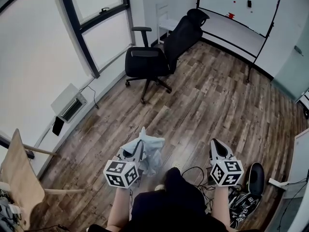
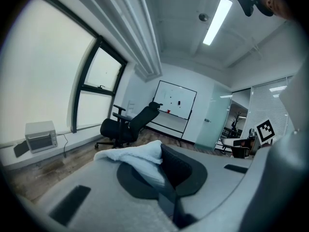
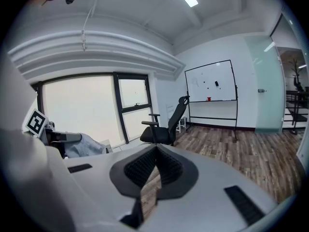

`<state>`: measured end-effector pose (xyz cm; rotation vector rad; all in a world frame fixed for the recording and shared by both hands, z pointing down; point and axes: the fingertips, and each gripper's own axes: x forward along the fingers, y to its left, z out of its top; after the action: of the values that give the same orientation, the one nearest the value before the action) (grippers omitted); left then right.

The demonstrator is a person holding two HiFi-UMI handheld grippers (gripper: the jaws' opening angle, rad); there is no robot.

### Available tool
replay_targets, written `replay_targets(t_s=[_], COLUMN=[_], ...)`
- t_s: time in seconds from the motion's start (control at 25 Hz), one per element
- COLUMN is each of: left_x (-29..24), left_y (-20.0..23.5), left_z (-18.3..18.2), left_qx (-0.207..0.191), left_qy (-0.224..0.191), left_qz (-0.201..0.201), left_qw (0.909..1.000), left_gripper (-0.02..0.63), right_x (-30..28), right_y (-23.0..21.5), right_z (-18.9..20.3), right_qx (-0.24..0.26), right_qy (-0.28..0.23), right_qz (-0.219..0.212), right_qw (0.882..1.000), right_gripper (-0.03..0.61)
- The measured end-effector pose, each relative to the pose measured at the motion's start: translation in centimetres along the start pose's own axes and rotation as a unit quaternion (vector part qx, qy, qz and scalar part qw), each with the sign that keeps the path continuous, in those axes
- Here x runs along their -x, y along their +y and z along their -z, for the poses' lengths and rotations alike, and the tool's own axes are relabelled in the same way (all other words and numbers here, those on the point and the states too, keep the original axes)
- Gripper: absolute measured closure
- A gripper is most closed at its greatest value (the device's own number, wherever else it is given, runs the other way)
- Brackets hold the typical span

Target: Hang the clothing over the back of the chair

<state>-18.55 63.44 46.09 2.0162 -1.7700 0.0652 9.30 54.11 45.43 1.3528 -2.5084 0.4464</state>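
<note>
A black office chair (image 1: 159,52) stands far ahead on the wood floor by the window, its tall back tilted to the right; it also shows in the left gripper view (image 2: 128,127) and the right gripper view (image 3: 166,124). My left gripper (image 1: 139,146) is shut on a pale blue-grey garment (image 1: 150,153), which bunches over its jaws (image 2: 135,154) and hangs down a little. My right gripper (image 1: 218,146) is level with it on the right, its jaws together at the tips (image 3: 155,149) with nothing between them. Both grippers are well short of the chair.
A whiteboard on a stand (image 1: 239,6) lines the far wall behind the chair. A wooden chair (image 1: 19,178) is at my near left, and a white box unit (image 1: 70,103) sits under the window. Cables (image 1: 195,173) and dark shoes (image 1: 251,187) lie by my feet.
</note>
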Motion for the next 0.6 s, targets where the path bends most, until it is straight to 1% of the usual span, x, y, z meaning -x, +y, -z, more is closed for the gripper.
replay_targets(t_s=[0.12,0.32,0.6], left_x=[-2.7,-6.9,-12.3], left_y=[0.0,0.8,0.2], left_z=[-1.8,-4.1,-5.4], left_qx=[0.000,-0.001,-0.001], left_qy=[-0.005,-0.011,-0.010], left_qz=[-0.003,-0.010,-0.019], left_qw=[1.0000,0.9999,0.9998], left_gripper=[0.600,0.600,0.600], right_x=[-2.6,-6.7,-10.8], right_y=[-1.6,-4.1,-7.9], right_z=[-1.8,-3.7,-5.2], right_qx=[0.003,0.005,0.002], right_qy=[-0.002,-0.005,0.003], right_qz=[-0.005,-0.010,-0.016], right_qw=[1.000,1.000,1.000], right_gripper=[0.578,0.578,0.578])
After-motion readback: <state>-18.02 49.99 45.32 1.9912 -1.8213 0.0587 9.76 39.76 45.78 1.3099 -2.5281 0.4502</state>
